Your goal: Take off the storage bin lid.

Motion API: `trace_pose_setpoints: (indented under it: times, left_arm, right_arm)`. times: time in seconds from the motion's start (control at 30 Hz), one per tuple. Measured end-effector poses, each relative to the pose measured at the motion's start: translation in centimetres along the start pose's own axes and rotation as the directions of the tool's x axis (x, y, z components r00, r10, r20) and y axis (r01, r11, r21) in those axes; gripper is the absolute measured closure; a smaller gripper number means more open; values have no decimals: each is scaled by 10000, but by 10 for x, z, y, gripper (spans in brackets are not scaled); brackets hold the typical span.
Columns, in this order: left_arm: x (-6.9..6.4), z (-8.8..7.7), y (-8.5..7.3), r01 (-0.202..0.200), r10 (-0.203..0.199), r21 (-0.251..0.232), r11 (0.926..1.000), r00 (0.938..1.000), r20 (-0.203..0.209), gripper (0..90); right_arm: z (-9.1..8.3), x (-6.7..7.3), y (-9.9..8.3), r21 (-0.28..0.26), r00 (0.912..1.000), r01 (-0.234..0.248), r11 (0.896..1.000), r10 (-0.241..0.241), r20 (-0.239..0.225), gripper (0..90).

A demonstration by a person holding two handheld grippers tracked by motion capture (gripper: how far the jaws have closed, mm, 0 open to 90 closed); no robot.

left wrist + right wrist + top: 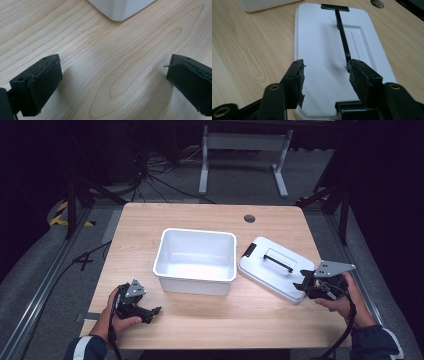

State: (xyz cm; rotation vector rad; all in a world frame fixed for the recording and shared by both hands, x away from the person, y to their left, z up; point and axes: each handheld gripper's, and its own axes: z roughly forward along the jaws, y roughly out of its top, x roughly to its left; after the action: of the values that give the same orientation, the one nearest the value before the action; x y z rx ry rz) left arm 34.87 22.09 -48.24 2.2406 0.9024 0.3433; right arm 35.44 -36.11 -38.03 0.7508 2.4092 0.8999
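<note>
A white plastic bin (195,285) stands open in the middle of the wooden table. Its white lid (272,270) lies flat to the right, with a black bar handle (278,260) on top. My right gripper (301,286) hovers at the lid's near right corner. In the right gripper view its jaws stand apart above the lid (319,37), the handle (342,32) running away from the right jaw, nothing pinched. My left gripper (155,312) rests near the table's front left, open wide over bare wood (113,72), with the bin's corner (120,8) ahead.
A black latch (249,250) sits on the lid's far end. A round cable hole (249,218) is in the table's back edge. Beyond the table stand a white desk frame (245,150), cables and dark stands on the floor.
</note>
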Motion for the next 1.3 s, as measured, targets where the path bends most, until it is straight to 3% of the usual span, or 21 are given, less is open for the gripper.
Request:
trace_pose_setpoints:
  times: [0.37, 0.4, 0.53, 0.7, 0.93, 1.1, 1.2, 1.3]
  left_arm:
    - [0, 0, 0, -9, 9, 3, 10000, 10000, -18, 6]
    - [0, 0, 0, -55, 55, 8, 10000, 10000, -24, 6]
    - [0, 0, 0, 13, -13, 20, 10000, 10000, 27, 6]
    - [0, 1, 0, 27, -27, -7, 10000, 10000, 74, 5]
    - [0, 1, 1, 8, -8, -36, 10000, 10000, 93, 5]
    - [0, 1, 1, -1, 2, -39, 10000, 10000, 90, 4]
    - [0, 1, 1, 5, -6, 56, 10000, 9999, 137, 3]
    - [0, 1, 1, 34, -34, -28, 10000, 9999, 108, 3]
  right_arm:
    - [-7, 6, -28, -17, 9980, -512, 9987, 512, 382, 385]
    - [-7, 9, -36, -11, 9962, -776, 9970, 776, 392, 365]
    - [-6, 14, -48, -10, 9932, -1041, 9946, 1041, 528, 344]
    - [-4, 22, -66, -79, 9897, -1364, 9906, 1366, 421, 337]
    - [6, 26, -89, -183, 9743, -2224, 9748, 2229, 334, 316]
    - [14, 28, -98, -104, 9677, -2497, 9683, 2499, 339, 294]
    - [16, 27, -100, -257, 9564, -2891, 9570, 2899, 361, 261]
    - [17, 27, -100, -230, 9557, -2916, 9563, 2923, 354, 255]
